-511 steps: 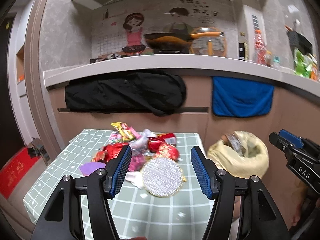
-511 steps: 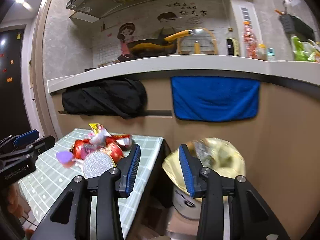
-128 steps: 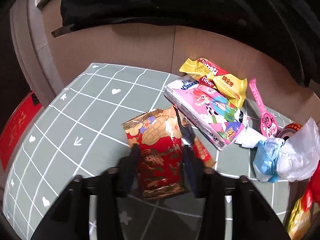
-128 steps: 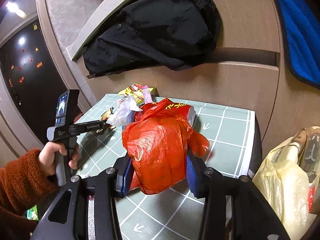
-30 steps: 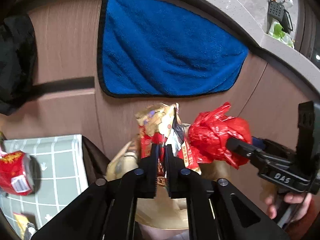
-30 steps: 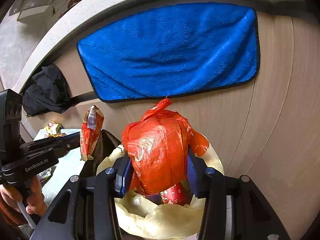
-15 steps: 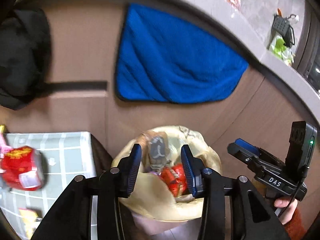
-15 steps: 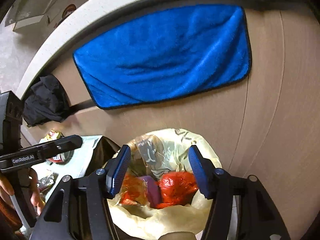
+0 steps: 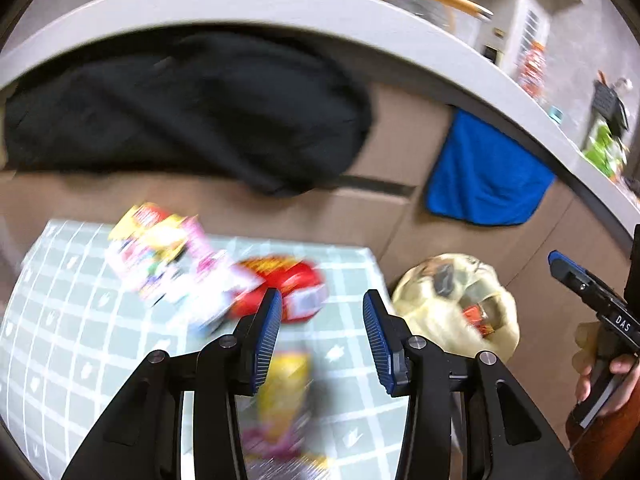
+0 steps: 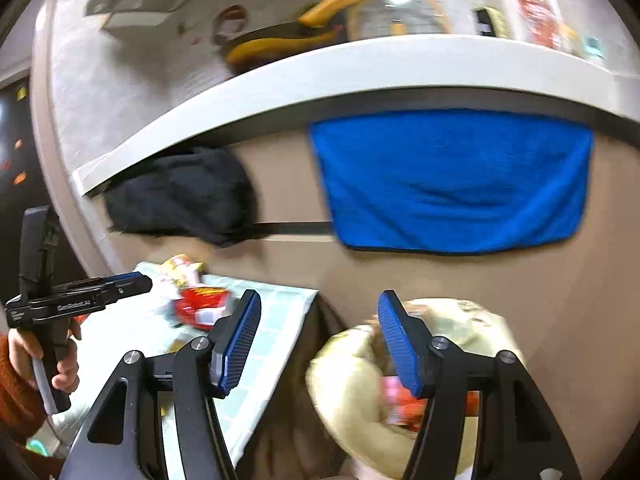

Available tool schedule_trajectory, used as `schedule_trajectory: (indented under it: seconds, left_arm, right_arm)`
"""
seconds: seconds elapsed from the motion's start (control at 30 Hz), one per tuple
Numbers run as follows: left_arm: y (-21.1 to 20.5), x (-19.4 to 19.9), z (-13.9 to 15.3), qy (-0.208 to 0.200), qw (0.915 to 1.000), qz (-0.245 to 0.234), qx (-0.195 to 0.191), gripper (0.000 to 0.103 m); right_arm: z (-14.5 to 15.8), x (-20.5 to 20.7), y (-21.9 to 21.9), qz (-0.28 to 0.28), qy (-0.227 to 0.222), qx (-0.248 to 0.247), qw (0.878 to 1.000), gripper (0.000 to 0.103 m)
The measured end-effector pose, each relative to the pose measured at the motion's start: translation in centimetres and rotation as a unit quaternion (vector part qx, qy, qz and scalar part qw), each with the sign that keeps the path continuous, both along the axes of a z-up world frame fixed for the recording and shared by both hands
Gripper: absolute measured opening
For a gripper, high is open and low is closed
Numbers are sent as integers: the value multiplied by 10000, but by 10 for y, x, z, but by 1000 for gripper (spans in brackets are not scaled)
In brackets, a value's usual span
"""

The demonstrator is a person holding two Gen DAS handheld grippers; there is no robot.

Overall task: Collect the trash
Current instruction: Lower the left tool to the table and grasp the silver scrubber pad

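step: between drops, heading for next pickup | left gripper (image 9: 318, 332) jaws apart, empty | right gripper (image 10: 318, 338) jaws apart, empty | wrappers (image 9: 180, 264) on table (image 9: 60, 340) at 10 o'clock, trash bag (image 9: 456, 304) at 3 | next: reach red packet (image 9: 288, 288), clamp

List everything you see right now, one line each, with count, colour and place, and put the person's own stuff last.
Table: one, green checked cloth, left of the bin.
Trash bag: one, pale yellow, beside the table's right edge, wrappers inside.
Red packet: one, red, far side of table.
Pink and white wrappers: blurred pile, count unclear, left of the red packet.
Yellow wrapper: one, near edge of table.
Blue towel: one, hanging under the counter.
Black bag: one, under the counter, behind the table.
Left gripper: open, empty.
Right gripper: open, empty.
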State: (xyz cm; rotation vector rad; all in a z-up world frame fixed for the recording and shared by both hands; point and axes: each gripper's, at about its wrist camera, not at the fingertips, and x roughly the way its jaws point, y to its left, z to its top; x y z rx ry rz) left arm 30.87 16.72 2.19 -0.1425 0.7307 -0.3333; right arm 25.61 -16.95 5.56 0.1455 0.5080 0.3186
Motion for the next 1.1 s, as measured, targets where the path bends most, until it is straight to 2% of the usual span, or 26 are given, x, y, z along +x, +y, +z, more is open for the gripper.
schedule_trajectory:
  seconds: [0.1, 0.3, 0.5, 0.57, 0.6, 0.63, 0.9, 1.1]
  left_arm:
    - [35, -22, -20, 202, 9994, 238, -150, 43]
    - [68, -71, -71, 710, 9967, 5, -392, 43]
    - [90, -95, -105, 1144, 9885, 251, -957, 43]
    - [93, -97, -107, 1184, 9864, 303, -1095, 43]
    - [92, -98, -107, 1162, 9866, 305, -1102, 43]
    - [91, -98, -105, 1126, 9872, 292, -1089, 43]
    - [91, -92, -111, 1217, 9843, 380, -1223, 43]
    - [91, -90, -121, 1500, 9765, 342, -1508, 43]
  right_arm:
    - [-2, -5, 31, 291, 23, -17, 9996, 58]
    - [-19, -21, 78, 779, 222, -178, 9966, 58]
    - [-53, -46, 99, 1260, 757, 254, 9888, 55]
    - [-72, -55, 115, 1466, 1017, 132, 9839, 42]
    - [-84, -60, 127, 1616, 1156, 55, 9800, 25]
    - [-93, -64, 138, 1721, 1279, 1, 9767, 13]
    - [-121, -81, 201, 2492, 1571, -26, 9556, 12]
    - [-143, -71, 221, 2473, 1846, -199, 9510, 12]
